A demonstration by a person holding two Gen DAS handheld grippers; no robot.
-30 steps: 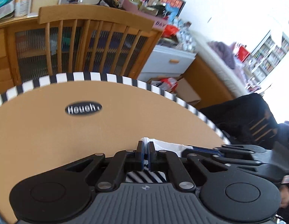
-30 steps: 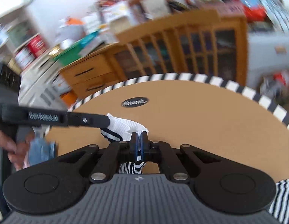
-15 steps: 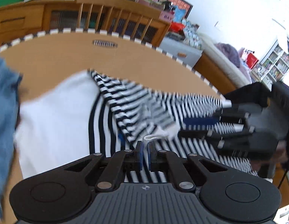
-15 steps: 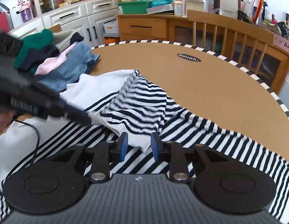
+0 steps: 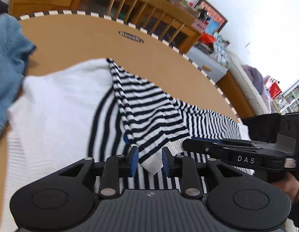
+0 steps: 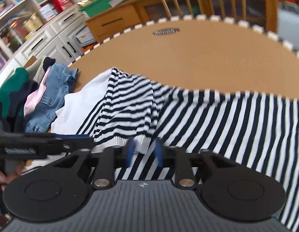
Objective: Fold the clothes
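Observation:
A white sweater with navy stripes (image 5: 149, 112) lies spread on the round brown table (image 5: 87, 44). One striped sleeve is folded across the body, and its white ribbed cuff (image 5: 153, 162) lies between the open pads of my left gripper (image 5: 149, 161). In the right wrist view the sweater (image 6: 217, 116) fills the right side, and the cuff (image 6: 140, 144) lies between the open pads of my right gripper (image 6: 142, 151). Each gripper shows in the other's view, side by side at the cuff.
A pile of clothes with blue jeans (image 6: 51, 98), pink and green pieces lies on the table's left side; the jeans show in the left wrist view (image 5: 8, 61). A wooden sideboard (image 6: 118, 19) and chair stand behind the table's striped edge (image 6: 246, 24).
Both grippers came down from the lifted sleeve to the table. The right one opened half a second ago, and the left one has now opened too. The sleeve lies folded over the sweater.

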